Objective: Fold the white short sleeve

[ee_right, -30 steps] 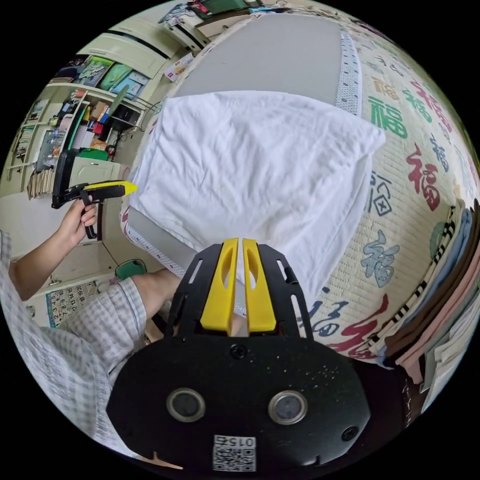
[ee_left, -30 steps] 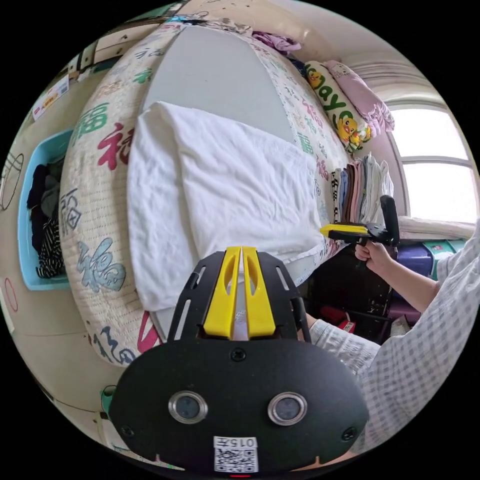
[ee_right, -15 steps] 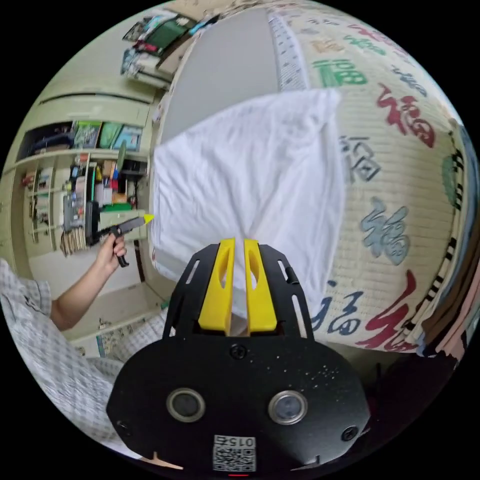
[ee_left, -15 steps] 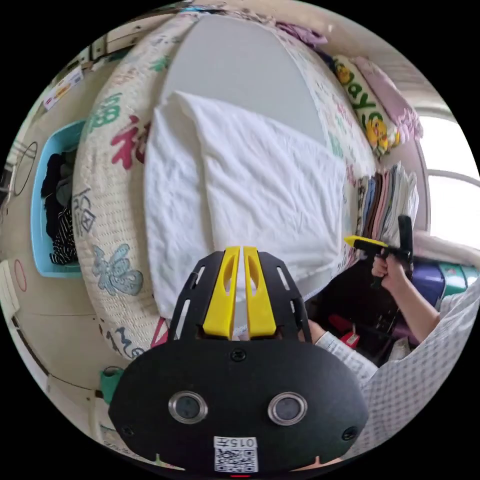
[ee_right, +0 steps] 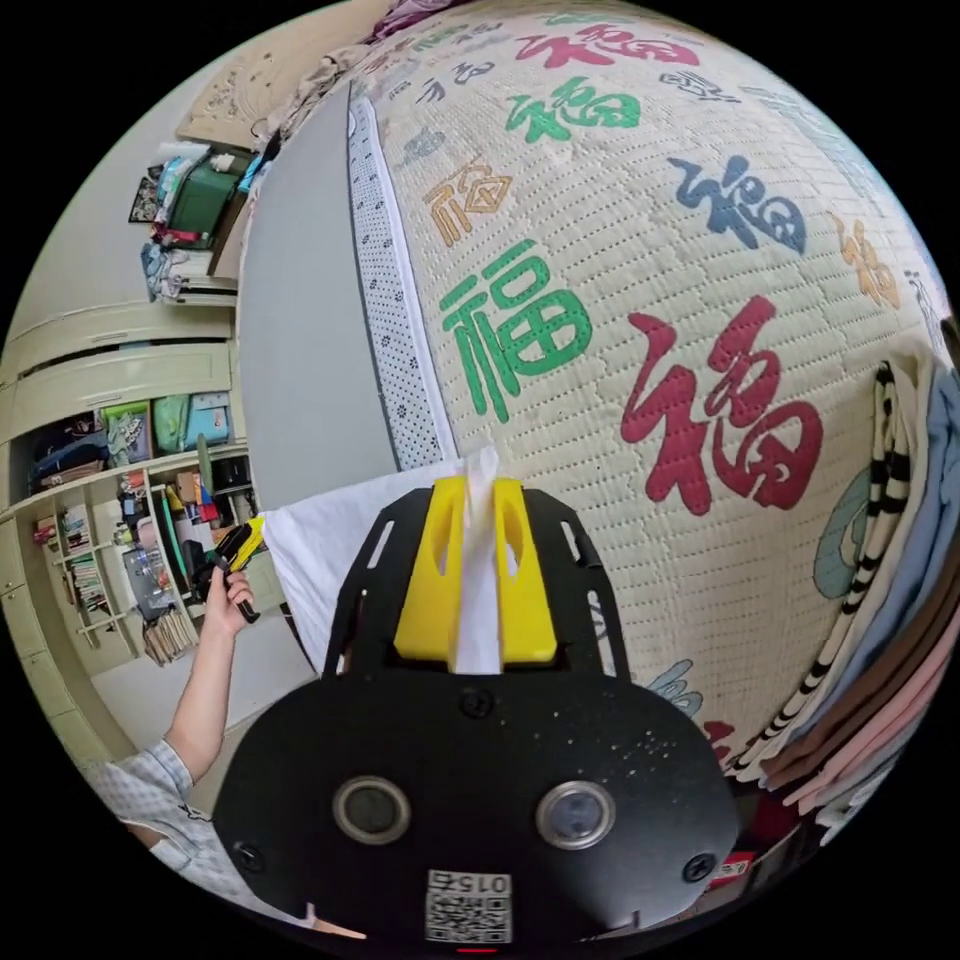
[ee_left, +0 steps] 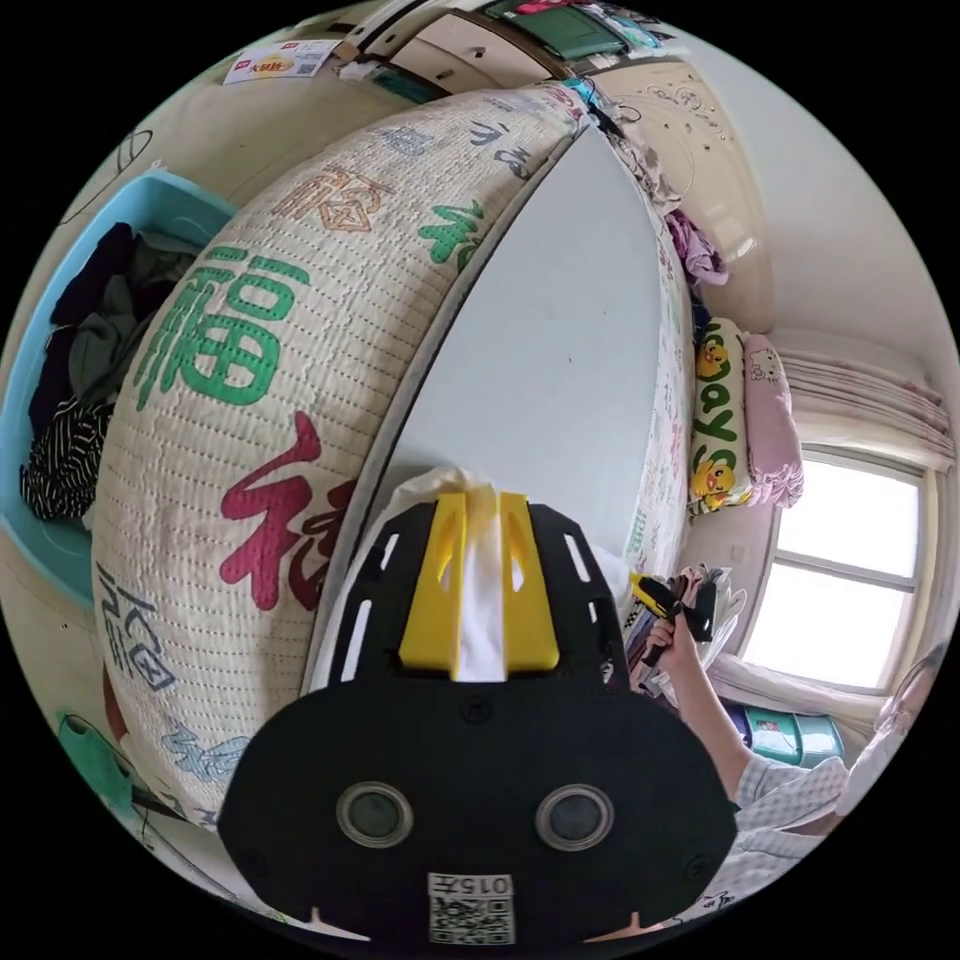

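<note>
The white short sleeve shirt lies on the bed, and a bunch of it rises between the yellow jaws of my left gripper, which is shut on it. In the right gripper view the shirt spreads off to the left, and my right gripper is shut on another pinch of its edge. The right gripper appears small in the left gripper view, held by a hand. The left gripper appears in the right gripper view, also in a hand. Most of the shirt is hidden behind the gripper bodies.
A quilted mat with coloured characters and a grey sheet cover the bed. A blue basket of dark clothes sits beside it. Folded clothes are stacked on the bed near the right gripper. Pillows, window, shelves.
Both grippers have dropped close to the shirt's edge and now pinch white cloth between their jaws; before, nothing was between them. Both views have swung low over the bed.
</note>
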Motion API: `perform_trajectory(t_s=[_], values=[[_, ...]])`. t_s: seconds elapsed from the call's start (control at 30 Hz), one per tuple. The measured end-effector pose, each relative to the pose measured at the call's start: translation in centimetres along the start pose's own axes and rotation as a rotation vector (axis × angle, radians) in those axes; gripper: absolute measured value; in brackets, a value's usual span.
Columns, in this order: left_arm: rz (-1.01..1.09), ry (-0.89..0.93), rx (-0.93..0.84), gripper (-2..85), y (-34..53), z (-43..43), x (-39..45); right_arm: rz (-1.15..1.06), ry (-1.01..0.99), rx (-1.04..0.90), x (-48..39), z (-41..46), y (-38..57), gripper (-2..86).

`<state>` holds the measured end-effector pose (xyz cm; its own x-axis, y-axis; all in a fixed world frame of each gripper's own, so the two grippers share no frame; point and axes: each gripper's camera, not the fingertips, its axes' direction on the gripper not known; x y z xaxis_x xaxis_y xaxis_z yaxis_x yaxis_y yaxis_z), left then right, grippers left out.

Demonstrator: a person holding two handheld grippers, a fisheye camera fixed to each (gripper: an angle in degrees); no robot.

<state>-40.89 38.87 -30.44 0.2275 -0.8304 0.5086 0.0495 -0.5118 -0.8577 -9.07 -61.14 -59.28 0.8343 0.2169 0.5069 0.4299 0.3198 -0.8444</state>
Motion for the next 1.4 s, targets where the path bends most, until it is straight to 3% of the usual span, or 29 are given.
perform_trajectory(t_s=[0.33, 0.4, 0.47, 0.67, 0.8, 1.03, 1.27, 1.4], values=[[0.05, -0.015, 0.006, 0.0, -0.5, -0.2, -1.0, -0.033, 0.224, 0.106, -6.9, -5.5, 1.0, 2.5], [0.069, -0.015, -0.003, 0.3, -0.7, -0.1, -0.8, -0.171, 0.336, 0.184, -11.7, -8.4, 4.3, 3.5], [0.1, -0.019, -0.019, 0.7, -0.9, 0.1, -0.4, -0.323, 0.321, 0.186, -16.5, -8.9, 7.4, 4.9], [0.144, -0.007, -0.066, 1.3, -1.5, 1.1, 0.3, -0.862, 0.118, -0.13, -35.7, 1.4, 17.6, 9.1], [0.141, 0.011, -0.082, 0.8, -1.7, 1.5, 0.7, -1.028, 0.147, -0.262, -42.9, 7.5, 21.8, 10.9], [0.14, 0.06, -0.097, -0.1, -1.8, 2.4, 1.4, -1.145, 0.391, -0.254, -45.6, 9.9, 24.7, 4.7], [0.204, 0.023, -0.065, -0.6, -1.7, 2.7, 3.8, -1.082, 0.257, -0.292, -45.7, 5.3, 24.9, 1.0], [0.202, 0.016, -0.079, -0.6, -2.0, 3.8, 5.1, -1.061, 0.323, -0.336, -44.4, 6.5, 25.5, 1.8]])
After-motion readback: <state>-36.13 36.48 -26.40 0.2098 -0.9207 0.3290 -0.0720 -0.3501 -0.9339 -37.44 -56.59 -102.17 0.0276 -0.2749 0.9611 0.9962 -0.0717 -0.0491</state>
